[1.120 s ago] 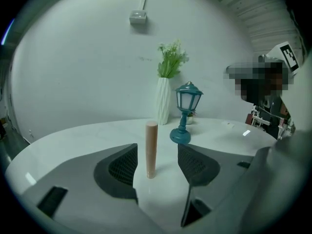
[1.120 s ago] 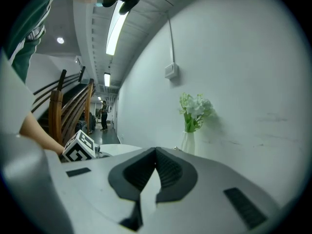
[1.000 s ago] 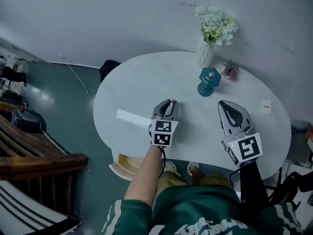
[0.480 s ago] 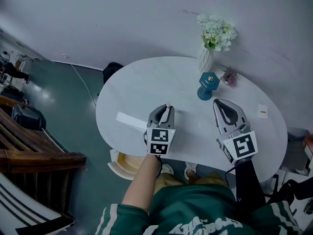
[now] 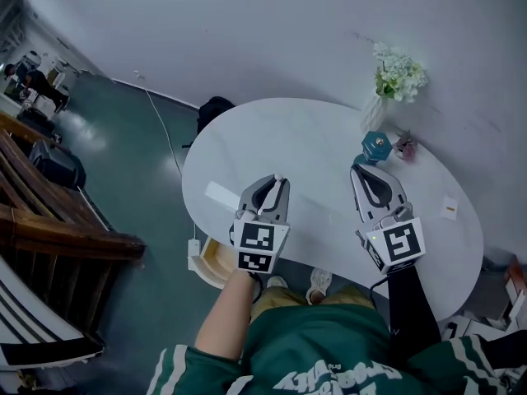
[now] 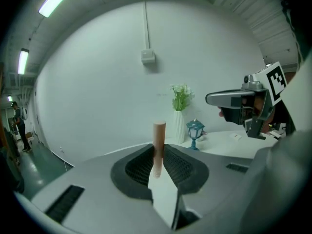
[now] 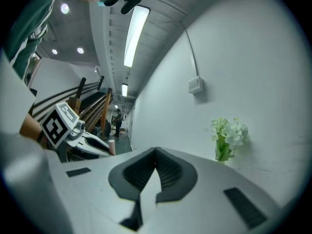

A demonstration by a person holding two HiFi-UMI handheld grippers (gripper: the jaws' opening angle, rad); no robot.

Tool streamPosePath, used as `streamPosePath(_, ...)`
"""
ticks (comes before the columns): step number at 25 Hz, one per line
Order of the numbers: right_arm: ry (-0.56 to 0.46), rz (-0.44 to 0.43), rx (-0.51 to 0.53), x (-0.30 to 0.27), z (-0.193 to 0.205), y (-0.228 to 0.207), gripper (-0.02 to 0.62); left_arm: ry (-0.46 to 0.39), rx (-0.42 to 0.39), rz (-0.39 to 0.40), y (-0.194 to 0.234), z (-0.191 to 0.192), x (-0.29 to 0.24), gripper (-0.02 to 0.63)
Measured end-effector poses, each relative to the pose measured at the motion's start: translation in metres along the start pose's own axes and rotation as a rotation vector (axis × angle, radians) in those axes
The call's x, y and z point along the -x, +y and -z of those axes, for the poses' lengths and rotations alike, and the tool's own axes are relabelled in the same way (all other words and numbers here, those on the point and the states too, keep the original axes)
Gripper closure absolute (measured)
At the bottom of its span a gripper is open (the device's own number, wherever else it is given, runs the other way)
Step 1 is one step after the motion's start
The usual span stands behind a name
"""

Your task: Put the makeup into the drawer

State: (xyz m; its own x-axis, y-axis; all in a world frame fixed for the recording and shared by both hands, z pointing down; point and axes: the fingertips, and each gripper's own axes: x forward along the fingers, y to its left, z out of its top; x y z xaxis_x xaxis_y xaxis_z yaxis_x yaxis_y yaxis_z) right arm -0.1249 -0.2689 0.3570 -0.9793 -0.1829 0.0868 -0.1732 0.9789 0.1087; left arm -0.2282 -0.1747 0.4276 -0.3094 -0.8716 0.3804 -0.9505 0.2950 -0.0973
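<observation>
White marble-look oval table (image 5: 272, 138), seen from the head view, fills mid-frame against a pale wall. Person in a green top (image 5: 329, 344) stands at the table's 6 o'clock edge, 1 gripper in each hand, both held above the near half of the tabletop and pointing toward 12 o'clock. Pale wooden shape (image 5: 216, 262) sits under the rim at 7 o'clock, partly hidden; cannot tell what it is. Left gripper (image 6: 158, 147): jaws pinched on a slim brownish makeup stick (image 6: 159, 130), which stands upright out of the pads with its upper end clear of them. The stick is off the table, carried in the air at about 7 o'clock over the top. Right gripper (image 7: 155, 150): jaws pressed together, nothing between them, held at 5 o'clock, well apart from the left one. White vase of pale flowers (image 5: 375, 115) stands at 1 o'clock near the wall. White flat strip (image 5: 218, 194) lies at 9 o'clock by the rim. Teal lantern (image 5: 375, 146) stands just beside the vase, at its 6 o'clock. Small white card (image 5: 449, 208) lies at 3 o'clock.
</observation>
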Motion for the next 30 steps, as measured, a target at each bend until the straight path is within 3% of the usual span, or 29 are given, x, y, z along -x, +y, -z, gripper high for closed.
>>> streamPosePath(10,-0.034,-0.118,-0.003,-0.042,-0.018,0.066,0.591,-0.051,0.020,-0.097,0.043,-0.018,0.079,0.541)
streamPosePath(30,-0.001,-0.357,-0.009,-0.125,-0.030,0.295,0.591,0.039,0.115,-0.257,0.187,0.087,0.220,0.541)
